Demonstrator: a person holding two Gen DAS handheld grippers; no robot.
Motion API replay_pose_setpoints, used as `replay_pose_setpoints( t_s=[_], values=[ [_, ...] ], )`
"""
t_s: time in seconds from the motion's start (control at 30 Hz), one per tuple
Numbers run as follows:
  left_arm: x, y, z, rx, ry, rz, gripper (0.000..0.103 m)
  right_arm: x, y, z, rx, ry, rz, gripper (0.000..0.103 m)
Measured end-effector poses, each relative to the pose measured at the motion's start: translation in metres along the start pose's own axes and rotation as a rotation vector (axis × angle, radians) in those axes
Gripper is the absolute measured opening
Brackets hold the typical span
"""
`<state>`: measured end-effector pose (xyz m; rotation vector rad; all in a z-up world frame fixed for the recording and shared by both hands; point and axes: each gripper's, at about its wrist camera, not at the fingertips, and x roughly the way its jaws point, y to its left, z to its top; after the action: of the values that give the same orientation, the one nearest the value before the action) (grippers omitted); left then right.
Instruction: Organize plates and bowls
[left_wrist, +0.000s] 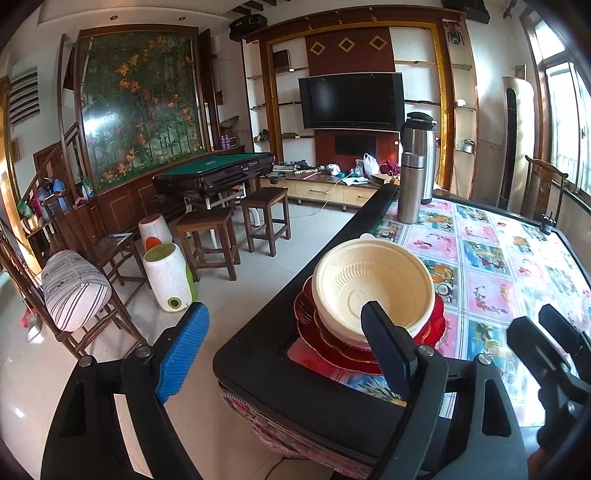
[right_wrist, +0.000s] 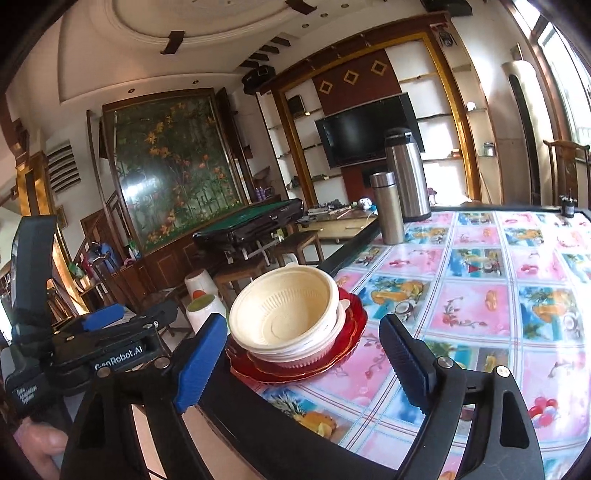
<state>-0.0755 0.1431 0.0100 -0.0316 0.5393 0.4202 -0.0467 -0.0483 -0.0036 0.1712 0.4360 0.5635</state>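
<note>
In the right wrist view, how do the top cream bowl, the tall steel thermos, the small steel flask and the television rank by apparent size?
Largest to smallest as they look:
1. Top cream bowl, though it is nearest the camera, which enlarges it.
2. Television and tall steel thermos: too close to rank.
3. Small steel flask.

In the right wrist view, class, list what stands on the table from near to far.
Red plates with cream bowls stacked on them → small steel flask → tall steel thermos.
</note>
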Motion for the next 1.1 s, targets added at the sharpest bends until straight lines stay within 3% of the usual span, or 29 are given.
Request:
replay_pose_setpoints(
  t_s=[1.1],
  values=[
    [-0.012, 0.035, -0.028, -0.039, 0.037, 0.017, 0.086, 0.016, 0.043, -0.02, -0.059, 0.068, 0.005, 0.089]
  ],
)
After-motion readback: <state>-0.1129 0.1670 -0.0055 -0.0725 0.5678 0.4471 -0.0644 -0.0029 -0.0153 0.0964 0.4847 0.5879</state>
